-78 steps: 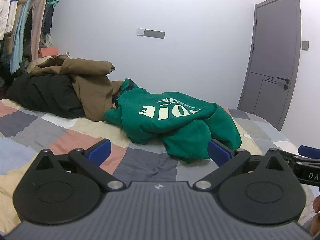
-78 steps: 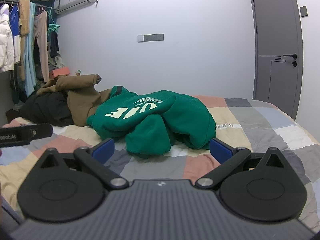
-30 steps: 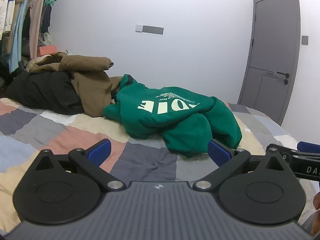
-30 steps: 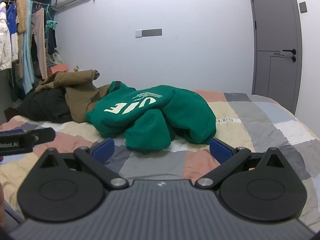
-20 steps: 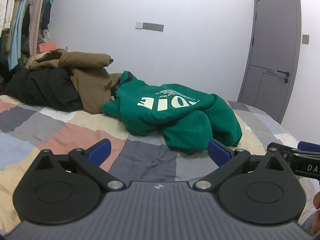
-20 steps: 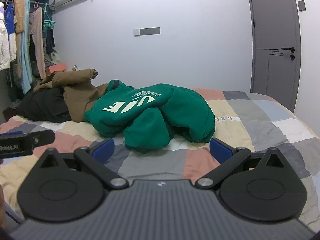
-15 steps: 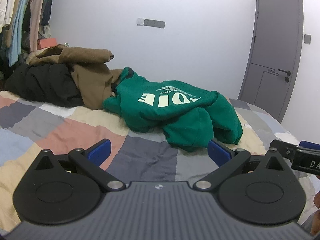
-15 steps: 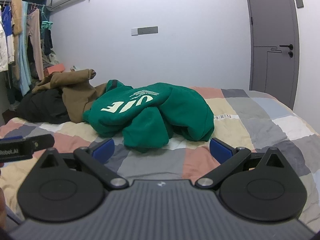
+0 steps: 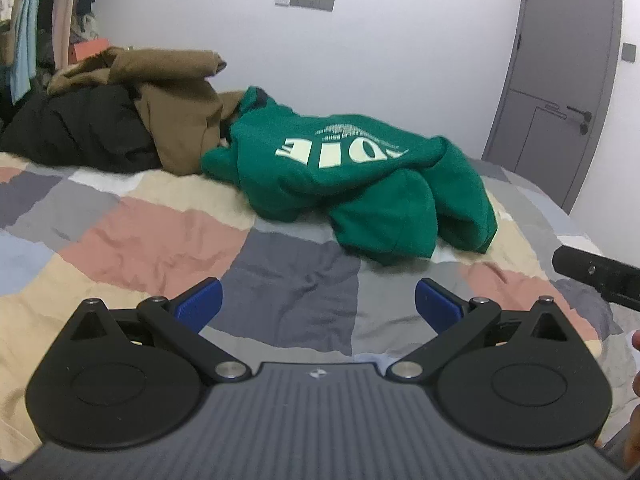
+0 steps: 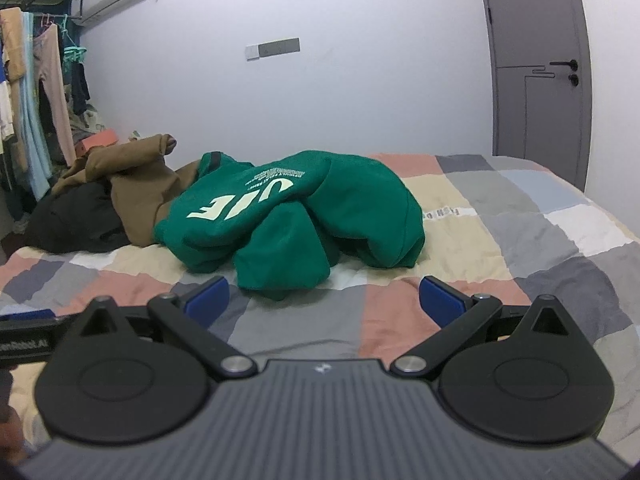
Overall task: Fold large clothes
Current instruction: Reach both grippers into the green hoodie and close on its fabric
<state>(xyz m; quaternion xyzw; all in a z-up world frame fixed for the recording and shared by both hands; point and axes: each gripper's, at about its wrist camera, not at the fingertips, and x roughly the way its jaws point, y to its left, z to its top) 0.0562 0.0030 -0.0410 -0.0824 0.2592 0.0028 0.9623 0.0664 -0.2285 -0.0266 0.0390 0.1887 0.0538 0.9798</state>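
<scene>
A green sweatshirt (image 9: 360,184) with pale lettering lies crumpled on the patchwork bed (image 9: 152,240), ahead of both grippers; it also shows in the right wrist view (image 10: 296,220). My left gripper (image 9: 318,304) is open and empty, low over the quilt short of the sweatshirt. My right gripper (image 10: 324,300) is open and empty, just short of the sweatshirt's nearest fold. The right gripper's body (image 9: 600,276) shows at the right edge of the left wrist view.
A brown garment (image 9: 176,92) and a black one (image 9: 80,136) are piled at the back left, touching the sweatshirt. Hanging clothes (image 10: 32,100) fill the far left. A grey door (image 10: 536,64) stands at the right. The bed (image 10: 520,232) stretches right.
Both grippers have moved forward and lower toward the green sweatshirt, which looms larger. Both stay open. The sweatshirt has not moved.
</scene>
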